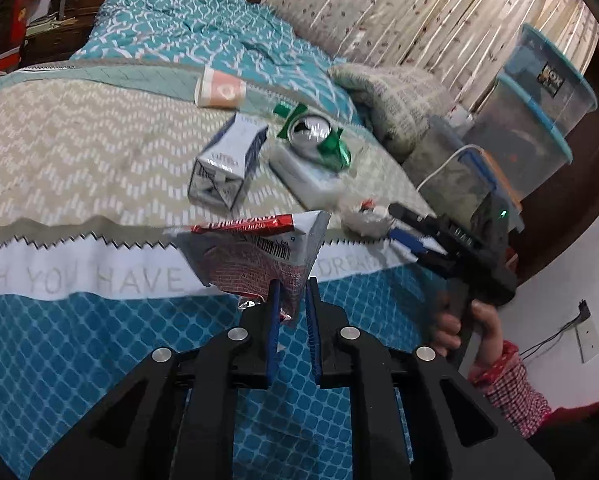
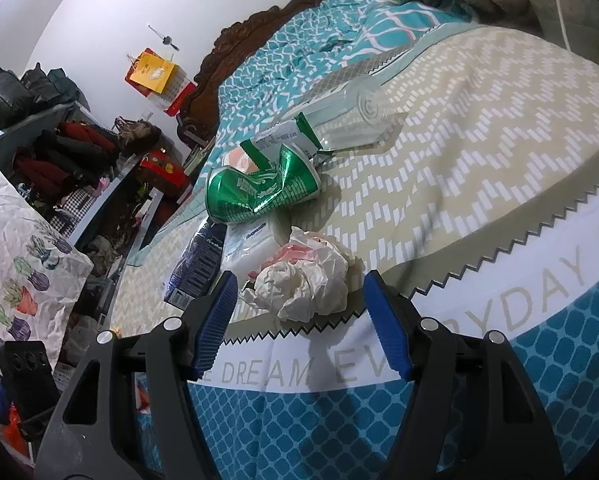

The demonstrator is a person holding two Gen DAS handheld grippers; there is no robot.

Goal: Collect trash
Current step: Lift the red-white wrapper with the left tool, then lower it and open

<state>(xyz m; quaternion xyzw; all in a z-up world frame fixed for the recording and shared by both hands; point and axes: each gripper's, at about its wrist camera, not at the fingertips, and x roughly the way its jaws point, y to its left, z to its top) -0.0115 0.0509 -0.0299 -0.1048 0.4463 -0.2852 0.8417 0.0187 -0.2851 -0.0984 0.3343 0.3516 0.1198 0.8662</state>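
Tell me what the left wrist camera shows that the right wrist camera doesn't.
Only the left wrist view shows the left gripper pinching a red and white wrapper, plus stacked plastic bins. Only the right wrist view shows a clear plastic bottle and a cluttered shelf. Both show the crushed green can, the crumpled tissue and the open right gripper.

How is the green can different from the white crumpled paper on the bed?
The green can is shiny metal with printed writing; the crumpled paper is dull white with pinkish patches. The can is dented but still roughly tube-shaped and lies on its side; the paper is scrunched into a loose ball. The paper sits just ahead of the open right gripper; the can lies farther back. Both rest on the bed, ungrabbed.
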